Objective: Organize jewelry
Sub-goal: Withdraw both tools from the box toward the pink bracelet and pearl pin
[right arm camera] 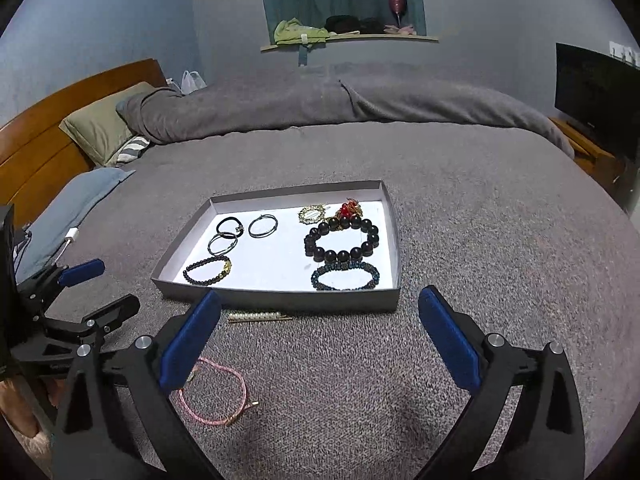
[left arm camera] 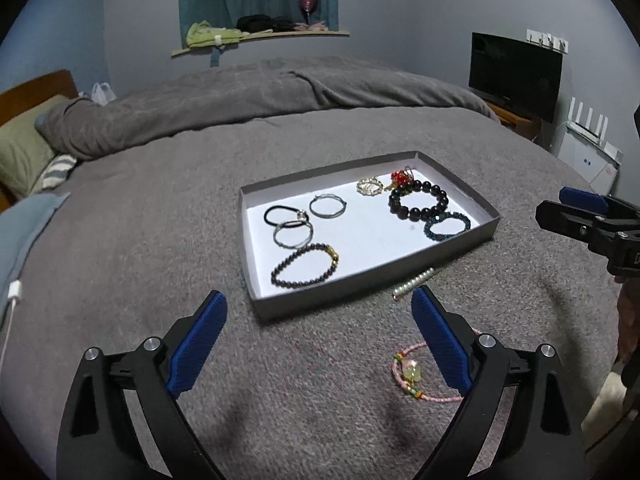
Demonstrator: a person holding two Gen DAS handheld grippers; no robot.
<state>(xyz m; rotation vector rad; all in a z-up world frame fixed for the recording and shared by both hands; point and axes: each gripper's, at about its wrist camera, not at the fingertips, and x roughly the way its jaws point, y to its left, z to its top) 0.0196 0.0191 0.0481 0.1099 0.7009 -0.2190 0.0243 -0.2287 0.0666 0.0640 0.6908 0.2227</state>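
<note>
Both wrist views toward tray

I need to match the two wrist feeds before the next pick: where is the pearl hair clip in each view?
Left wrist view: the pearl hair clip lies on the bedspread just outside the tray's near wall, right of centre, by the upper tip of the right blue pad.
Right wrist view: the clip lies left of centre, just below the tray's near wall.
Shared landmark: the grey tray.

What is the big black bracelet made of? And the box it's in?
The big black bracelet looks like polished stone, glass or wood beads; their round glossy shine cannot settle which. The box looks like matte grey cardboard, going by its thin folded walls and white floor.
</note>
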